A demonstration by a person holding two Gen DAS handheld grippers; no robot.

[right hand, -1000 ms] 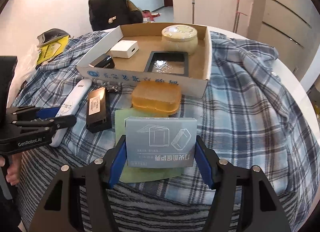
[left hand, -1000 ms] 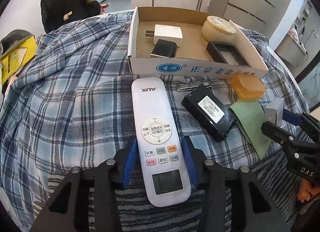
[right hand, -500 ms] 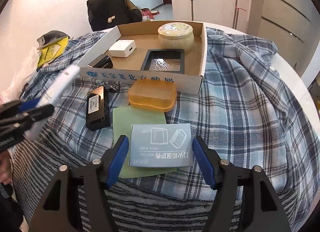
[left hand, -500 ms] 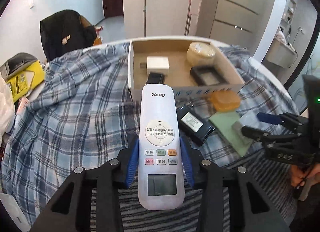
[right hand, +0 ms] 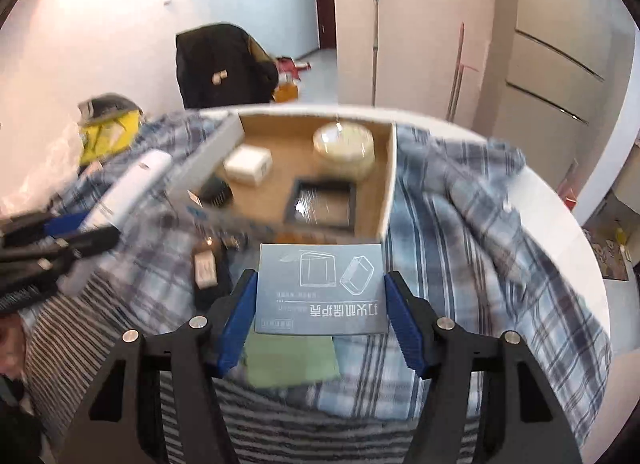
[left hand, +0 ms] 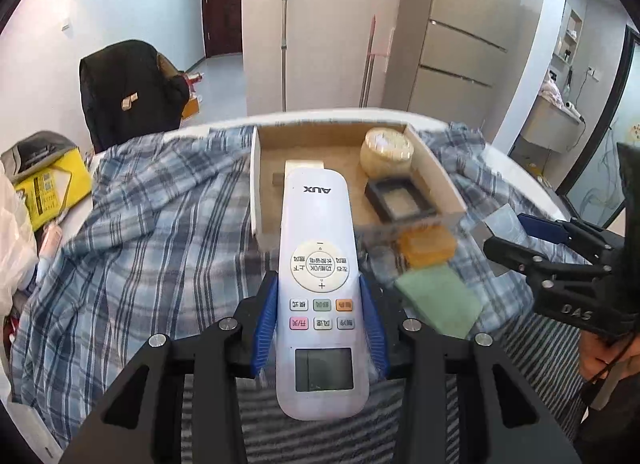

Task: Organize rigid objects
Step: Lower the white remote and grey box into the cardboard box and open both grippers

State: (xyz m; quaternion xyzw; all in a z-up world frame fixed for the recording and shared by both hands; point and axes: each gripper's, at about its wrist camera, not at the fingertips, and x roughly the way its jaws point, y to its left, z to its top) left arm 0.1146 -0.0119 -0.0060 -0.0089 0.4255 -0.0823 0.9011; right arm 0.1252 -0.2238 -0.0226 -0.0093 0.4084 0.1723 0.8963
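Observation:
My left gripper is shut on a white AUX remote and holds it lifted, pointing at the open cardboard box. My right gripper is shut on a grey flat carton, lifted above the green pad. The box holds a white charger, a round cream tin, a black tray and a small black item. An orange soap case and the green pad lie in front of the box.
A black rectangular device lies on the plaid cloth left of the grey carton. A yellow bag and a black jacket on a chair are at the far left. The round table's edge curves at right.
Both grippers have lifted their objects: the remote rose off the cloth toward the box, and the right gripper closed on the grey carton and raised it off the green pad.

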